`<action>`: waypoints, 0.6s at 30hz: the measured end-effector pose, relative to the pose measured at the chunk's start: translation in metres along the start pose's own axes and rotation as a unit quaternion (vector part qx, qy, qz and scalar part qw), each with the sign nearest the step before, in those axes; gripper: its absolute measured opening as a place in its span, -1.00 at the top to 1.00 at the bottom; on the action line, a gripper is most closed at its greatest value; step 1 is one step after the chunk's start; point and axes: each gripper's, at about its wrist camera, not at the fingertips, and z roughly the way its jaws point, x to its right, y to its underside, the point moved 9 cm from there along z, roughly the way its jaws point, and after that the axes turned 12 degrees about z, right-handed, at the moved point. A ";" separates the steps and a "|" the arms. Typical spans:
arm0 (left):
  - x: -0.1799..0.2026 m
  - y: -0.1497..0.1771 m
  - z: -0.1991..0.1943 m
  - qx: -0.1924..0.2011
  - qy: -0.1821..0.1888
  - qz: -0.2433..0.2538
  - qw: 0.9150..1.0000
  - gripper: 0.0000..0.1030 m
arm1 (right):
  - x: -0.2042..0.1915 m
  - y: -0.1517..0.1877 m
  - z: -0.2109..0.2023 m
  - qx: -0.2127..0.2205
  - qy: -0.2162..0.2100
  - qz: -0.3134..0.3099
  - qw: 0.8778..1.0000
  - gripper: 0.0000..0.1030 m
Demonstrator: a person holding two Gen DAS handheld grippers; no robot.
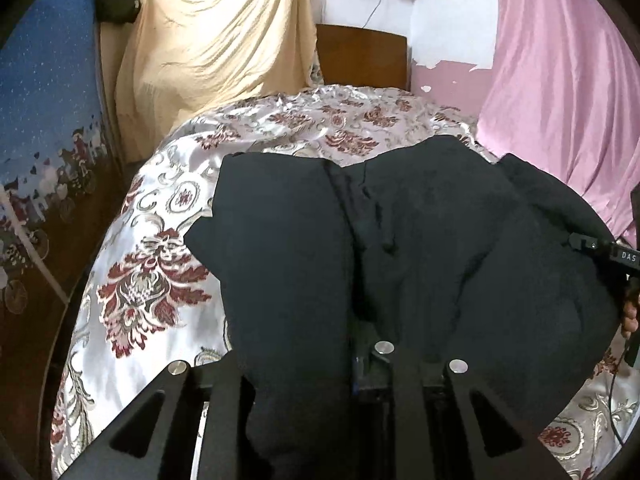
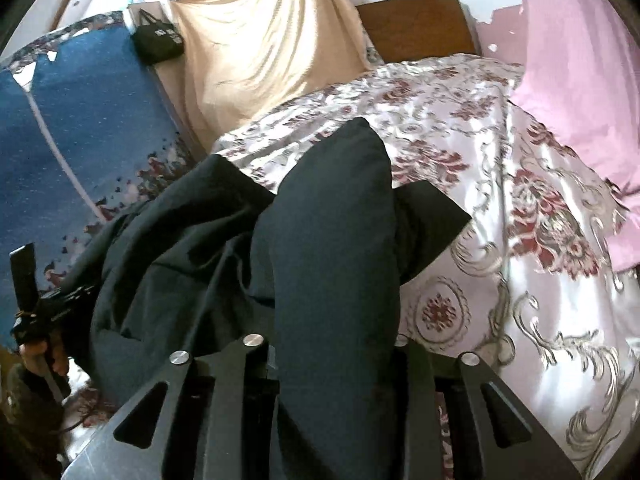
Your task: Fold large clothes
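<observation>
A large black garment (image 1: 400,248) lies bunched on the floral satin bedspread (image 1: 152,248). It drapes over my left gripper (image 1: 320,364), whose fingertips are hidden under the cloth; the jaws look closed on a fold of it. In the right wrist view the same black garment (image 2: 332,272) hangs over my right gripper (image 2: 328,356), which also seems shut on a fold, fingertips hidden. The other gripper shows at the right edge of the left wrist view (image 1: 616,256) and at the left edge of the right wrist view (image 2: 36,312).
A wooden headboard (image 1: 360,56) stands at the far end of the bed. A beige cloth (image 1: 216,40) hangs at the back left, a pink curtain (image 1: 560,80) at the right, a blue patterned panel (image 1: 44,120) at the left. A black bag (image 1: 116,0) hangs high.
</observation>
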 end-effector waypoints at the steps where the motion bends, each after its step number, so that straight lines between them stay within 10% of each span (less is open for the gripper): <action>1: -0.001 0.002 0.001 -0.006 0.000 -0.005 1.000 0.55 | 0.003 0.000 0.001 -0.001 0.005 0.006 1.000 0.40; 5: -0.007 0.012 0.006 -0.038 -0.006 -0.035 0.999 0.32 | 0.016 0.002 0.007 -0.012 0.023 0.035 0.999 0.12; 9: -0.020 0.021 0.006 -0.045 -0.006 -0.099 0.994 -0.61 | 0.022 0.006 0.009 -0.012 0.057 0.038 0.998 -0.23; 18: -0.022 0.018 -0.027 -0.012 -0.056 -0.125 0.990 -0.78 | -0.001 -0.006 -0.033 0.068 0.131 -0.039 0.988 -0.91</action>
